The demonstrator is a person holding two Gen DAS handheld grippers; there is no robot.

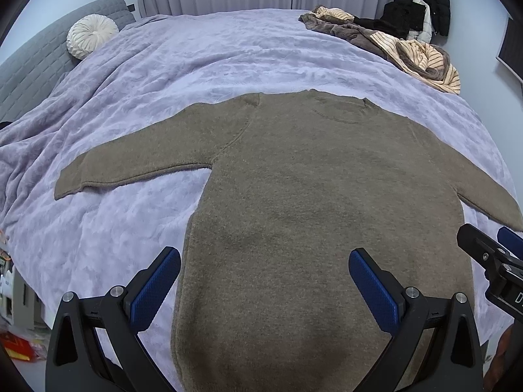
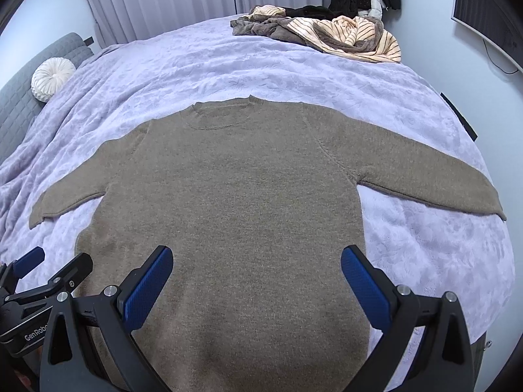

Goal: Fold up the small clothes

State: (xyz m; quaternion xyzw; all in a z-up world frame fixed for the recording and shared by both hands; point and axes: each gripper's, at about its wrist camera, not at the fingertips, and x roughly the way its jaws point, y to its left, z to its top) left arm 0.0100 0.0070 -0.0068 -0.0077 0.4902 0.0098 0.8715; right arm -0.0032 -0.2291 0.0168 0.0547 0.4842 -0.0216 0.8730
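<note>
Nearest the cameras, the left gripper [image 1: 264, 277] and the right gripper [image 2: 256, 274] are both hovering with blue pads spread wide, released and gripping nothing, side by side over the hem end of the brown sweater [image 1: 294, 202]. The sweater is lying flat on the lavender blanket [image 1: 163, 65], its long axis running away from the grippers, hem near, round neckline [image 2: 217, 116] pointing far, sleeves stretching out to either side. Beyond it, a pile of striped and brown clothes [image 2: 343, 32] is sitting at the far edge, a round white cushion [image 1: 91, 34] resting far left.
</note>
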